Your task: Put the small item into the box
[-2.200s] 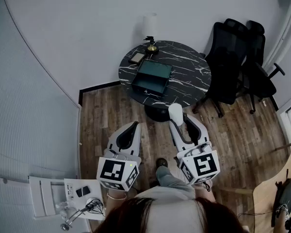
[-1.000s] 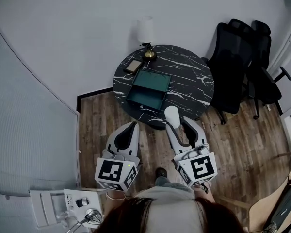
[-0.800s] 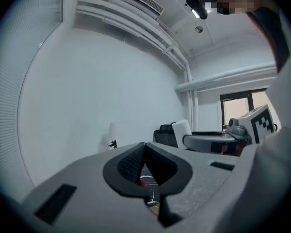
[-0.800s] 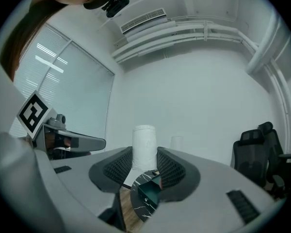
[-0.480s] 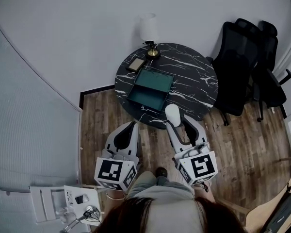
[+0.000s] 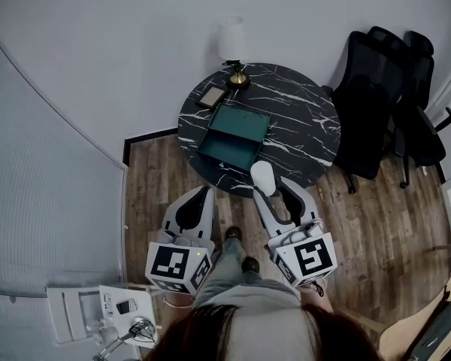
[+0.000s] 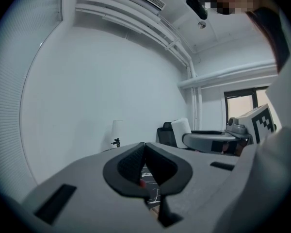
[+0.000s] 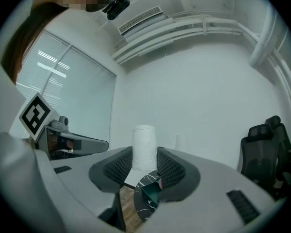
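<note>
Carrying is the step in hand: the right hand-held gripper [image 8: 144, 160] clamps a plain, smooth white cylinder [image 8: 144, 146] upright, near the round marble desk's [image 6: 301, 119] edge. Next it should reach over the open green box [image 6: 224, 159] and release. The left hand-held gripper [image 7: 144, 155] is closed, empty.

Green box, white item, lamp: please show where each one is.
green box [image 6: 239, 128], head view, its open inside.
white item [image 6: 263, 175], head view, its top end.
lamp [image 6: 230, 37], head view, its white shade.
</note>
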### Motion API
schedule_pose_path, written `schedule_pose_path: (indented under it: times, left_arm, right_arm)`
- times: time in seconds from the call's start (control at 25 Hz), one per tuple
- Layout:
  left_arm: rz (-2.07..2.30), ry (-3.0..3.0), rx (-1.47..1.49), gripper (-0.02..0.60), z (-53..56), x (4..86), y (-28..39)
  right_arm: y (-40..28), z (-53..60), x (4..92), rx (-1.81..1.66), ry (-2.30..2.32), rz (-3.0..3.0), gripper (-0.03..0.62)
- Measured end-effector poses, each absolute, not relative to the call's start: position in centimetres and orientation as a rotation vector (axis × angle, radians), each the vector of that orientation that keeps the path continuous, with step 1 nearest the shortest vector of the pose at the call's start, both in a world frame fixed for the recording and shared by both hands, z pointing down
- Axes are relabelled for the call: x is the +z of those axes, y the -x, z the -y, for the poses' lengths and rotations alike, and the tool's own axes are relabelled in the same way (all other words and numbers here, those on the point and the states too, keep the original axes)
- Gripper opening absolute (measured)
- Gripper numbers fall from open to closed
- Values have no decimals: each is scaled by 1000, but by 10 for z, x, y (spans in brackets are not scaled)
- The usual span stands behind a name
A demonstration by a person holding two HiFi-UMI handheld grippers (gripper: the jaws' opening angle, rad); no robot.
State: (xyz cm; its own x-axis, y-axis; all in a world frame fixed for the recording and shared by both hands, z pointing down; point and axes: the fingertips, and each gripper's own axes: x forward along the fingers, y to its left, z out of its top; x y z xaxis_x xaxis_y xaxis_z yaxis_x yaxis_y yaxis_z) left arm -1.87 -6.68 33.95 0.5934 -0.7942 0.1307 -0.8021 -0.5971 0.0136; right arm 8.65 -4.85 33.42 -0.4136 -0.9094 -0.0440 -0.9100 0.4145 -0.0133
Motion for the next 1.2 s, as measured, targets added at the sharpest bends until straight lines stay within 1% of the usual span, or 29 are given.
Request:
schedule_pose_path:
  times: [0.48, 1.2]
  left_arm:
    - [1350, -2752, 166, 8, 108, 339, 19]
    - [1311, -2709, 166, 8, 183, 353, 27]
  right_arm:
    - [-79, 87, 330, 62, 1662, -2616, 175]
    - [-58, 160, 349, 8, 1676, -2682, 175]
